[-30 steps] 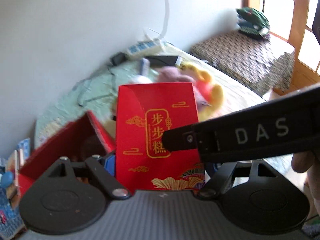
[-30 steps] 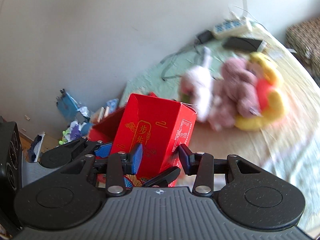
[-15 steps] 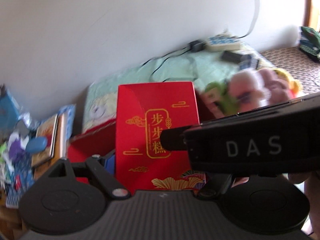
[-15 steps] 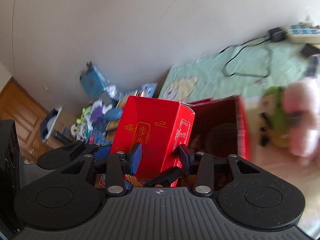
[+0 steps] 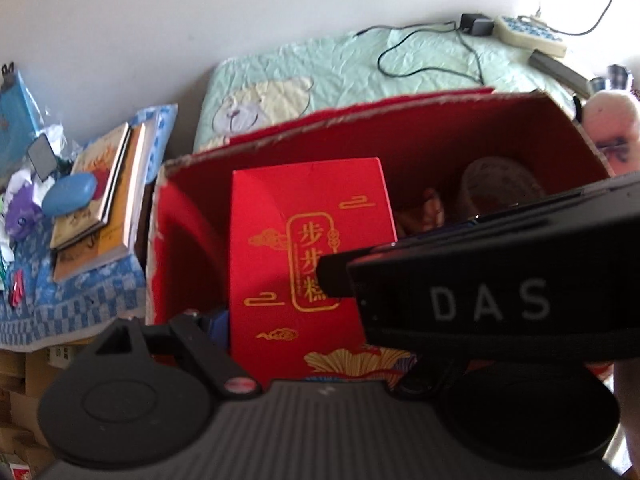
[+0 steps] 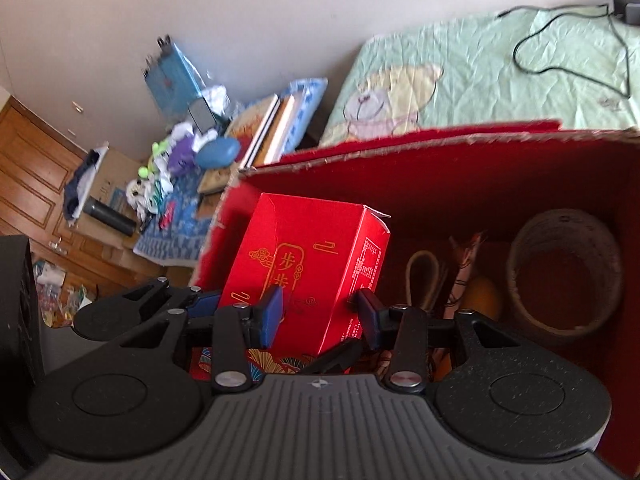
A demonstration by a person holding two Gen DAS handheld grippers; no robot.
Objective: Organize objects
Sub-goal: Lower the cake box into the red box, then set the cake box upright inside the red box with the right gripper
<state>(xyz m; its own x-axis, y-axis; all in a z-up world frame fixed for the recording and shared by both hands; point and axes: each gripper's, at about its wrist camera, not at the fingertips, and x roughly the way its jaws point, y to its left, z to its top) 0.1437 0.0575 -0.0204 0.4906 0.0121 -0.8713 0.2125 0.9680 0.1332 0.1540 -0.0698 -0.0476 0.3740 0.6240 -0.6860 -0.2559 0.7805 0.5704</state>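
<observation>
Both grippers have swung since the earlier frames, so the plush toys slip out of view and a large red cardboard carton with a torn rim [image 6: 440, 148] now fills the scene behind the small red gift box with gold characters [image 6: 308, 276]. That gift box stands upright, tilted a little, at the carton's 9 o'clock end. The right gripper [image 6: 320, 312] has its blue pads pressed to the gift box's two sides, clamping it. The left gripper [image 5: 304, 320] holds the same gift box from its own side; only its left finger [image 5: 208, 320] shows, the right one hidden behind the other tool's black body (marked DAS), so its hold is likely but not fully seen. Inside the carton, toward 3 o'clock, sit a round woven basket [image 6: 564, 272], a looped tan cord [image 6: 424, 280] and something yellow [image 6: 480, 296]. A stack of books [image 5: 104, 196] lies on a blue patterned cloth [image 5: 80, 300] at 9 o'clock outside the carton.
</observation>
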